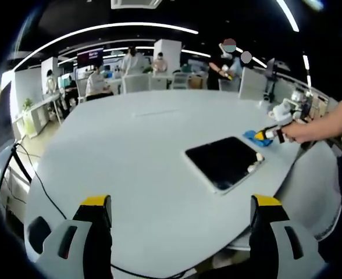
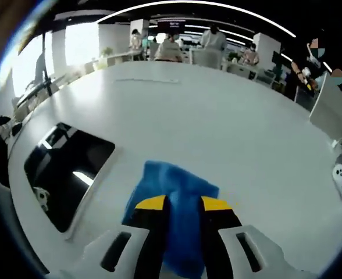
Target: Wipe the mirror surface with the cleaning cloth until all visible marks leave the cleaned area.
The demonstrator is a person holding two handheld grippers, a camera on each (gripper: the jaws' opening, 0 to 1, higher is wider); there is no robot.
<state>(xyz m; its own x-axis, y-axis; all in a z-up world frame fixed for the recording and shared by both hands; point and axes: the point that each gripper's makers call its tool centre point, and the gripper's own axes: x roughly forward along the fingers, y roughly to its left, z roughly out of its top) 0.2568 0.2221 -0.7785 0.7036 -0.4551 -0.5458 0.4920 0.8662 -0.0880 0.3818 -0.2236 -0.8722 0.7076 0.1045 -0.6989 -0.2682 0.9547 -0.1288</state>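
Right gripper view: right gripper (image 2: 180, 204), jaws narrow, pinching soft, light blue cloth (image 2: 174, 186) beside fragile mirror (image 2: 66, 168); left gripper (image 1: 180, 210) wide, empty.

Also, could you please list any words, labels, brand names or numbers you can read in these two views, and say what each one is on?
No text can be read in either view.
The screen hanging at the back of the room shows a picture, too blurred to read.
The mirror, the blue cloth and the white table carry no lettering that shows.
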